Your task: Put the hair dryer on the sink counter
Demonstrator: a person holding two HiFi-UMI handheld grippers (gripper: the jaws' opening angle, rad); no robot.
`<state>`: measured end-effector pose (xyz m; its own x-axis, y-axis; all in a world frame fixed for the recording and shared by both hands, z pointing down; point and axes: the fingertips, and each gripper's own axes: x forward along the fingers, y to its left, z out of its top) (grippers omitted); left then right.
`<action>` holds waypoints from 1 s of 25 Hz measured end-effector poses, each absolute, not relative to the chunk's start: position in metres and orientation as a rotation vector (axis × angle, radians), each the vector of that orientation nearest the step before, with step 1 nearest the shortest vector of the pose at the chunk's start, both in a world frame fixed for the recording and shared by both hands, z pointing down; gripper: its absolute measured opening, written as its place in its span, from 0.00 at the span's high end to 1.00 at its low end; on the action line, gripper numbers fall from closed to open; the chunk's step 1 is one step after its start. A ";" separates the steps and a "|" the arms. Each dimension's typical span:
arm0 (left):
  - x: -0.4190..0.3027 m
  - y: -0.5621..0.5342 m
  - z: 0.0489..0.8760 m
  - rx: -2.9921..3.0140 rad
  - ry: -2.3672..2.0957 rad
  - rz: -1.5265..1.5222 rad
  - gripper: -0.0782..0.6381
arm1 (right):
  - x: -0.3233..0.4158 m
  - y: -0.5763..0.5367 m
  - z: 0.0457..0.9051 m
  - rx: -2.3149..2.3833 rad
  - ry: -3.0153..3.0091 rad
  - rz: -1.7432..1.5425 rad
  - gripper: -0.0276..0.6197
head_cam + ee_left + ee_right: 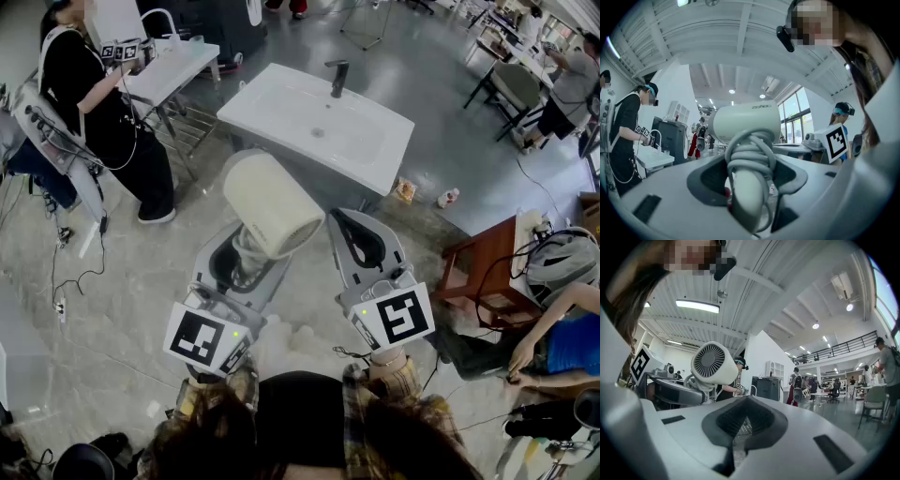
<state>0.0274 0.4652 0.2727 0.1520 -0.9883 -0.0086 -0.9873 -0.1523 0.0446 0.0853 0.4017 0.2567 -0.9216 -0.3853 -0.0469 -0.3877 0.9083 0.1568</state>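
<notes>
Left gripper [242,255] jaws clamp the hair dryer [274,206] handle; right gripper [339,221] jaws closed, empty.

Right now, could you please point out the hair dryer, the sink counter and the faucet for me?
hair dryer [272,204]: head view, on its cream barrel.
sink counter [247,110]: head view, on the flat white rim left of the basin.
faucet [337,77]: head view, on its dark upright body.

White helmet [561,261] just right of the wooden table [489,267]; can [448,198] and packet [405,190] on the floor to its left; person in black [98,98] far left.
</notes>
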 end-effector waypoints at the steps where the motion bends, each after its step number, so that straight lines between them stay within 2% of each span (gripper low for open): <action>1: 0.027 0.466 0.273 2.365 -2.036 -0.052 0.52 | 0.088 0.401 0.257 -0.625 3.054 0.255 0.93; 25: 0.067 0.454 0.291 2.360 -2.045 -0.054 0.52 | 0.142 0.380 0.291 -0.670 3.077 0.115 0.93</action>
<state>0.0672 0.4539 0.2905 0.1420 -0.9898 -0.0139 -0.9891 -0.1424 0.0364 0.1424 0.3802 0.2910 -0.9097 -0.4153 -0.0059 -0.4146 0.9071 0.0732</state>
